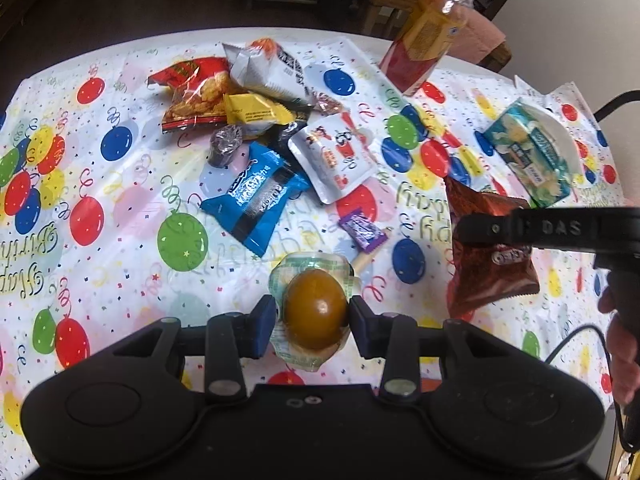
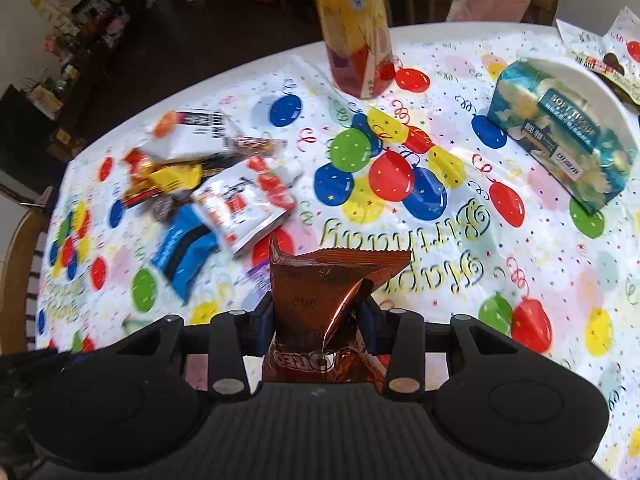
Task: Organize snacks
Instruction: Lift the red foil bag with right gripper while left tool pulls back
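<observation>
My left gripper (image 1: 313,320) is shut on a brown egg in a clear wrapper (image 1: 315,309), held low over the balloon-print tablecloth (image 1: 120,256). My right gripper (image 2: 316,320) is shut on a brown Oreo packet (image 2: 320,300), which also shows at the right of the left wrist view as the Oreo packet (image 1: 490,264) under the right gripper's black finger (image 1: 520,228). A heap of snacks lies at the far left: a blue Oreo pack (image 1: 256,196), a white pouch (image 1: 336,156), a red chip bag (image 1: 192,92), a white-grey bag (image 1: 272,68) and a small purple bar (image 1: 362,230).
A tall orange-and-red bottle (image 2: 354,28) stands at the table's far edge. A teal tissue pack (image 2: 560,136) rests on a white dish (image 2: 592,80) at the right. Wooden chairs (image 2: 24,264) ring the table. A person's hand (image 1: 622,344) and a cable sit at the right.
</observation>
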A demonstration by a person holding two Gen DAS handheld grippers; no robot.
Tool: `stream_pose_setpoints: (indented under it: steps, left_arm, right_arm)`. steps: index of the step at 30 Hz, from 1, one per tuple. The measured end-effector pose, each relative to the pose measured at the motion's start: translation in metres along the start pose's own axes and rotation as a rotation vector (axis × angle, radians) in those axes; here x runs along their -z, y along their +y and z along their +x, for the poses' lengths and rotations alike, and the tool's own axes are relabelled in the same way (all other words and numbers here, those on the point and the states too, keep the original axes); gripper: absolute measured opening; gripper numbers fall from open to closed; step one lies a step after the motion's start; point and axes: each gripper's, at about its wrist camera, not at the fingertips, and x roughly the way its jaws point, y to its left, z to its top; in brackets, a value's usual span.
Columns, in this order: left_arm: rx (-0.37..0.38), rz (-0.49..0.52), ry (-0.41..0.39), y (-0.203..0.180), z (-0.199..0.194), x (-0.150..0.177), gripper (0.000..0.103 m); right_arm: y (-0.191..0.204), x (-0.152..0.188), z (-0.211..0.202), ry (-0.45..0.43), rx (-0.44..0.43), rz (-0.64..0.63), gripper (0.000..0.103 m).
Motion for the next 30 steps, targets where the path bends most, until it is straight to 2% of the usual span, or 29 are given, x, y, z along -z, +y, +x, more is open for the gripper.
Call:
stream_pose_setpoints:
  steps: [14, 19, 22, 27, 30]
  left_arm:
    - [0.032, 0.049, -0.058, -0.005, -0.06, 0.037, 0.037]
    - [0.065, 0.059, -0.071, 0.0, -0.081, 0.055, 0.028]
    - [0.075, 0.071, -0.08, 0.002, -0.09, 0.064, 0.027]
    - [0.086, 0.068, -0.056, 0.013, -0.089, 0.087, 0.025]
    - [0.064, 0.065, -0.028, 0.02, -0.083, 0.097, 0.025]
  right_arm:
    - [0.034, 0.06, -0.083, -0.039, -0.055, -0.075, 0.041]
    - [0.046, 0.082, -0.105, -0.049, -0.085, -0.093, 0.041]
    - [0.054, 0.096, -0.11, -0.051, -0.09, -0.108, 0.041]
    - [0.062, 0.125, -0.099, -0.003, -0.108, -0.127, 0.041]
    - [0.065, 0.139, -0.091, 0.026, -0.108, -0.14, 0.041]
